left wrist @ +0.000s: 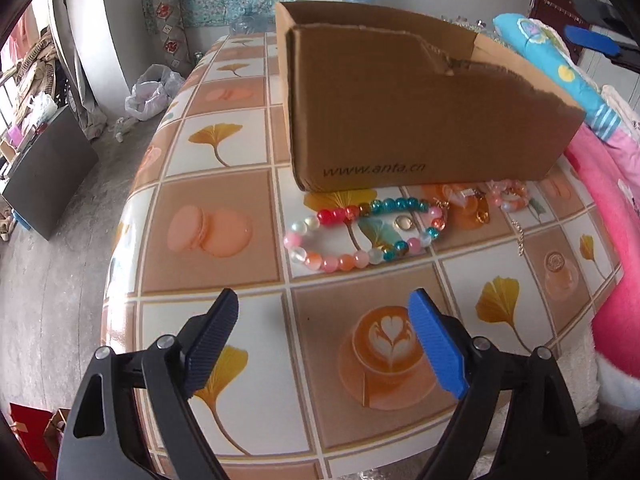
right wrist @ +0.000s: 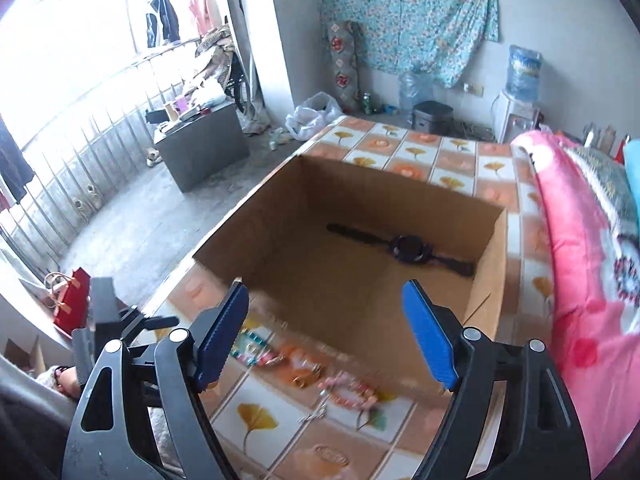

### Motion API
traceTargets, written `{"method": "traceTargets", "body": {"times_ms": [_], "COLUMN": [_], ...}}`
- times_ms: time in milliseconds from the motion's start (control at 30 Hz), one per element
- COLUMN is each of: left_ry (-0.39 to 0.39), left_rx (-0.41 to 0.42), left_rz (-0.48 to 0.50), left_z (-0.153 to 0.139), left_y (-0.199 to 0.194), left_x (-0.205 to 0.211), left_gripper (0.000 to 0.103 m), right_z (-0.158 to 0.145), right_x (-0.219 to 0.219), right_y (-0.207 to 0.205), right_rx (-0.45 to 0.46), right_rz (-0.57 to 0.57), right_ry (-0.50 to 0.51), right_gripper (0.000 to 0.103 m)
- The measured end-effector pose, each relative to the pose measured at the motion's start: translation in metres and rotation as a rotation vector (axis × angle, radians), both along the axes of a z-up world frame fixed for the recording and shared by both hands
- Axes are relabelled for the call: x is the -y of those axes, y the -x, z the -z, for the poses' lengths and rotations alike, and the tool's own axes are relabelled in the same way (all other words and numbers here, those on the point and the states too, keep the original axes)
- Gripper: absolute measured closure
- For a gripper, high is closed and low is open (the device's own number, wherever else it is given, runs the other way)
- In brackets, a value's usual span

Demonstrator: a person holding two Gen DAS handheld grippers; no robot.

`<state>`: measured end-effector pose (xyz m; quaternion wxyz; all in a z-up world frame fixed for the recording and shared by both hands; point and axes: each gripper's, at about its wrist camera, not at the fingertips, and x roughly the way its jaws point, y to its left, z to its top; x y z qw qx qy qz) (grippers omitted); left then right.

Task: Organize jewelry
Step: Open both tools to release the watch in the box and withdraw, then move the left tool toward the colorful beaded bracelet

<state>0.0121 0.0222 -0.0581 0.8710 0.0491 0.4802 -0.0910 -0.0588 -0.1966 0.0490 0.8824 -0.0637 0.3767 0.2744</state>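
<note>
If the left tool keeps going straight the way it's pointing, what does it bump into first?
Probably the tablecloth just short of the big bead bracelet. The left tool is open and angled down, though depth is hard to judge.

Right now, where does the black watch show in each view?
Left wrist: not in it; the box's near wall hides the inside.
Right wrist: the watch lies flat on the box floor, toward the far right corner, above centre.
Shared landmark: the cardboard box, with the blurred bead bracelets on the table before it.
</note>
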Motion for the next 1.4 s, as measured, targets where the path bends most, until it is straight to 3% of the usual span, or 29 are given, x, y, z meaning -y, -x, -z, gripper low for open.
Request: {"method": "traceTargets", "body": {"times_ms": [100,200,333,433,500,800,933,1000,1200,1400], "left_ry": [-0.065,-0.071,-0.059,-0.066,-0.058,-0.047,0.106,0.139,0.111,0.014], "left_rx": [-0.013,-0.003,-0.007,-0.016,-0.021,-0.027,0.008,0.012,0.003,-0.018], "left_rz": [0.002,-0.017,-0.031,-0.033,-0.034,-0.033,-0.09,-0.115,-0.091,-0.05], "left_z": [0.011,0.013,0.015,0.015,0.015,0.014,0.001,-0.003,-0.002,0.005], "left_y": [-0.001,-0.001,-0.001,-0.002,-0.003,-0.013,-0.02,-0.028,-0.05,-0.058], "left_x": [0.008,0.005,0.0,0.001,0.001,-0.006,-0.027,-0.035,-0.036,-0.019], "left_gripper": [0.014,0.006,0.004,0.004,0.004,0.004,0.006,0.013,0.037,0.058], "right_z": [0.024,0.06,0.104,0.127,0.132,0.135,0.137,0.137,0.129,0.112], "right_x": [-0.025,-0.026,0.013,0.02,0.021,0.026,0.031,0.031,0.029,0.028], "right_y": [0.007,0.003,0.006,0.001,0.002,0.005,0.009,0.009,0.002,-0.001], "right_rx": [-0.012,-0.04,-0.147,-0.184,-0.174,-0.148,-0.155,-0.167,-0.177,-0.141], "right_rz": [0.049,0.131,0.236,0.267,0.284,0.256,0.239,0.233,0.236,0.231], "right_ry": [0.091,0.206,0.206,0.211,0.213,0.198,0.2,0.205,0.14,0.07], "right_gripper": [0.025,0.02,0.017,0.016,0.008,0.008,0.008,0.008,0.012,0.019]}}
